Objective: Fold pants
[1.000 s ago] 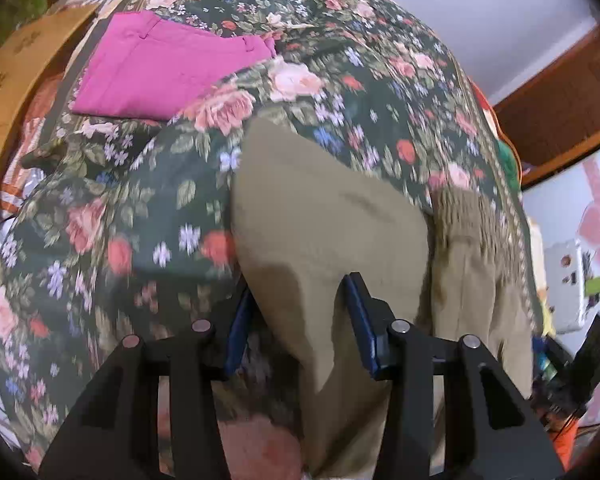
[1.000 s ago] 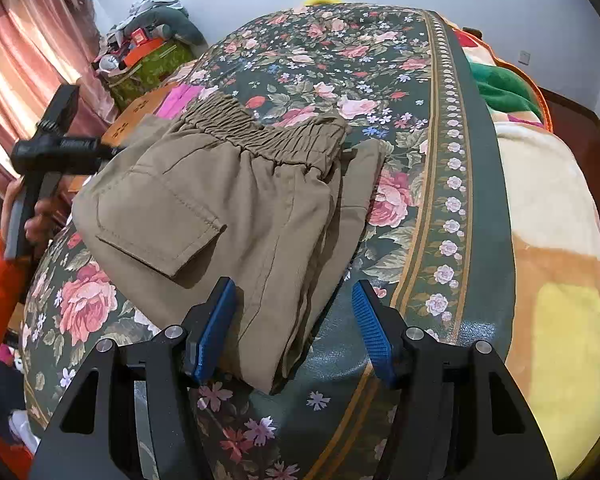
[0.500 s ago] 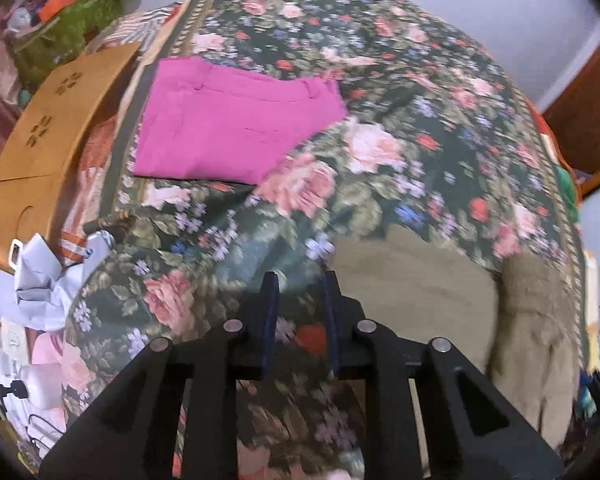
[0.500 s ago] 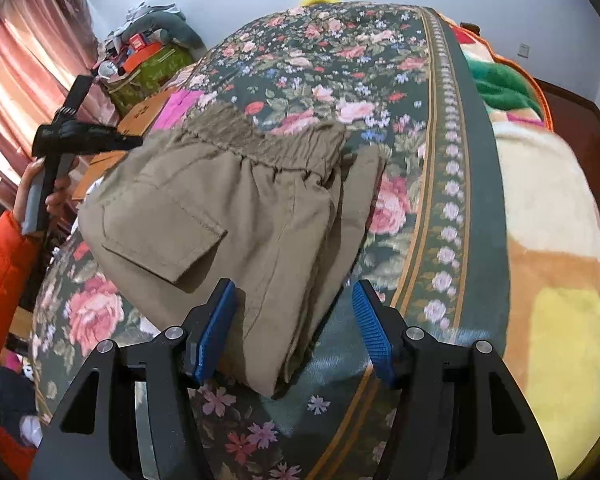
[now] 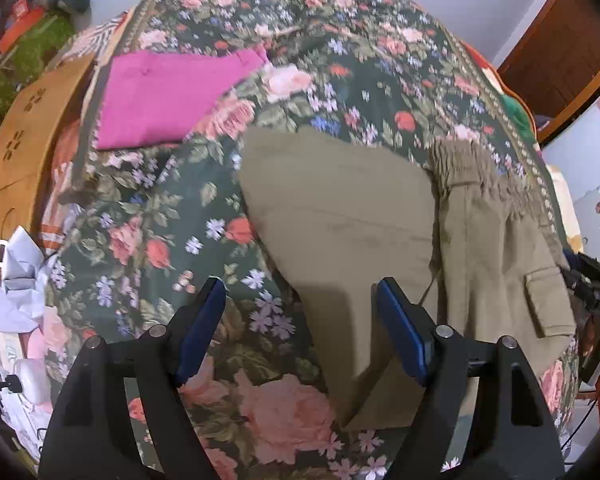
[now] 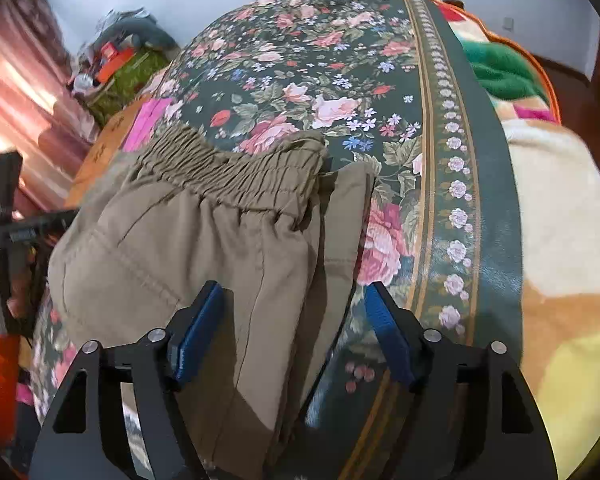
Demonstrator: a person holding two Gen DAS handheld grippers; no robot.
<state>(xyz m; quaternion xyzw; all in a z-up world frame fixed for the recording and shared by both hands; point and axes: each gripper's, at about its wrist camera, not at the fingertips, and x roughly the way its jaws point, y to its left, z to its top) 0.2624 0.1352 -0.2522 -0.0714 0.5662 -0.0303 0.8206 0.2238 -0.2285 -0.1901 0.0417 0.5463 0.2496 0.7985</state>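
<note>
Olive-khaki pants [image 5: 360,216] lie folded on a floral bedspread [image 5: 292,60], elastic waistband [image 6: 236,164] toward the far side. My left gripper [image 5: 300,304] is open and empty, hovering over the folded leg end. My right gripper [image 6: 290,304] is open and empty, just above the pants' near right edge [image 6: 284,280]. The pants' cargo pocket [image 5: 540,300] shows at the right in the left wrist view. The right gripper [image 5: 596,292] shows at that view's right edge, and the left gripper [image 6: 8,224] at the left edge of the right wrist view.
Folded pink pants [image 5: 168,100] lie at the bed's far left. A wooden headboard [image 5: 20,136] and clutter [image 5: 16,240] sit left of the bed. A striped fleece blanket [image 6: 556,208] covers the bed's right side. Pink curtains [image 6: 16,92] hang at left.
My left gripper shut half a second ago while swinging left, and has now opened again and moved back over the khaki pants. My right gripper moved slightly closer to the pants, still open.
</note>
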